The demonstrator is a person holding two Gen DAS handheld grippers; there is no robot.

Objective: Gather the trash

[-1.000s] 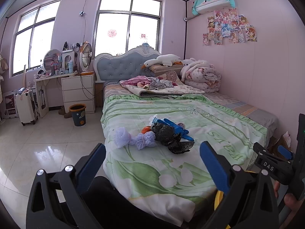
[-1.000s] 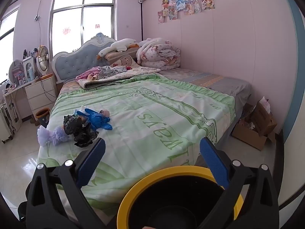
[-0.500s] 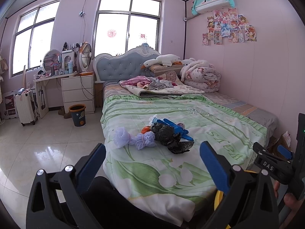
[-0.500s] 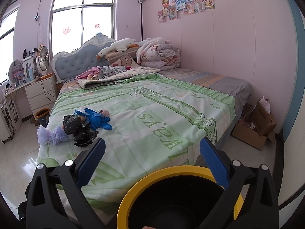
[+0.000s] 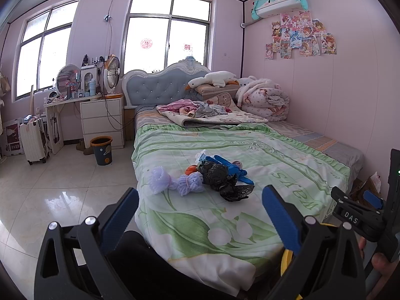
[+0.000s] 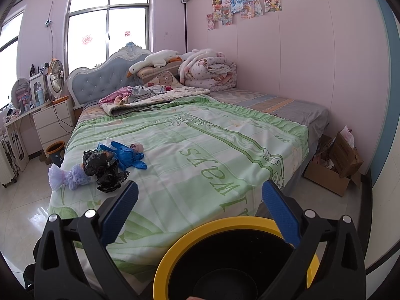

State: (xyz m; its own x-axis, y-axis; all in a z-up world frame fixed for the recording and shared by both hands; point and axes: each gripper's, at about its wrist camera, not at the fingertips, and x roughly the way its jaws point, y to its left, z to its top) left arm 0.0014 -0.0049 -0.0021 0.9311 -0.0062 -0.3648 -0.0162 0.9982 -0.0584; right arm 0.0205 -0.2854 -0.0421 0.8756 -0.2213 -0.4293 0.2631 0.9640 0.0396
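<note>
A heap of trash lies on the green bedspread (image 5: 225, 222): crumpled black plastic bags (image 5: 220, 177), blue gloves (image 5: 232, 167), two lilac foam nets (image 5: 160, 183), a small orange bit (image 5: 192, 168). The heap also shows in the right wrist view, with the black bags (image 6: 102, 166) and blue gloves (image 6: 128, 156). A black bin with a yellow rim (image 6: 195, 235) stands at the foot of the bed, just under my right gripper (image 6: 200, 202). My left gripper (image 5: 200, 210) is open and empty, short of the heap. My right gripper is open and empty.
A small bin (image 5: 101, 150) stands by the white drawers (image 5: 102, 122). A white suitcase (image 5: 33, 140) is at the left wall. A cardboard box (image 6: 335, 162) of clutter sits right of the bed. Folded bedding and a plush goose (image 5: 212, 78) lie at the headboard.
</note>
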